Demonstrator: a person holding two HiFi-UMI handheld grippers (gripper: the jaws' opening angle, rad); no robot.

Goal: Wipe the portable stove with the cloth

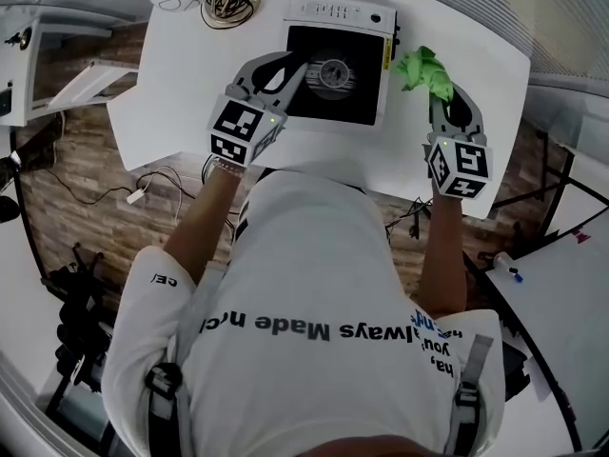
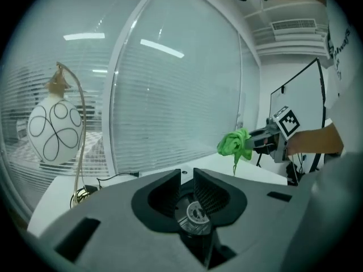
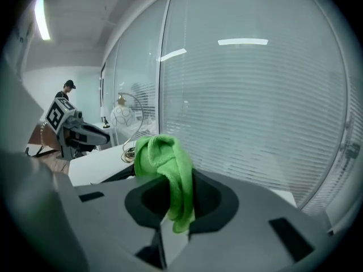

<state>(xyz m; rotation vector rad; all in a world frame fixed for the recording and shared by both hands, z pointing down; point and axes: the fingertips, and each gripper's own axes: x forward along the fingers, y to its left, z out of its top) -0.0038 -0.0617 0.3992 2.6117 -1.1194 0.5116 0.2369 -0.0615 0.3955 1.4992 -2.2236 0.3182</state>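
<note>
Green cloth (image 1: 425,69), bunched into a soft wad, is gripped by the right gripper (image 1: 445,95) and held up just beyond the right edge of the stove (image 1: 362,98). In the right gripper view the jaws are closed on the cloth (image 3: 161,163). Most of it bulges above them and a short tail hangs down between.

The stove is a flat black square with a round burner in its middle and a white control strip along its far side. It sits at the far edge of a white table (image 1: 476,55), about midway along that edge.

The left gripper (image 1: 303,68) reaches over the stove's left half, its tips close to the burner. In the left gripper view its jaws stand nearly together with only a narrow gap, and nothing is between them. The burner shows below the gap. Whether the tips touch the stove cannot be told.

A round white lamp (image 2: 55,132) and a coiled cord (image 1: 226,6) lie at the far left corner of the table.

The cloth looks light, limp and fleecy, so it should fold to any surface. The grip on its bunched middle seems sound, leaving a loose pad to press flat on the stove top. The stove looks stiff and fairly light, so it may slide under wiping. Steadying it by its left edge would likely help.
</note>
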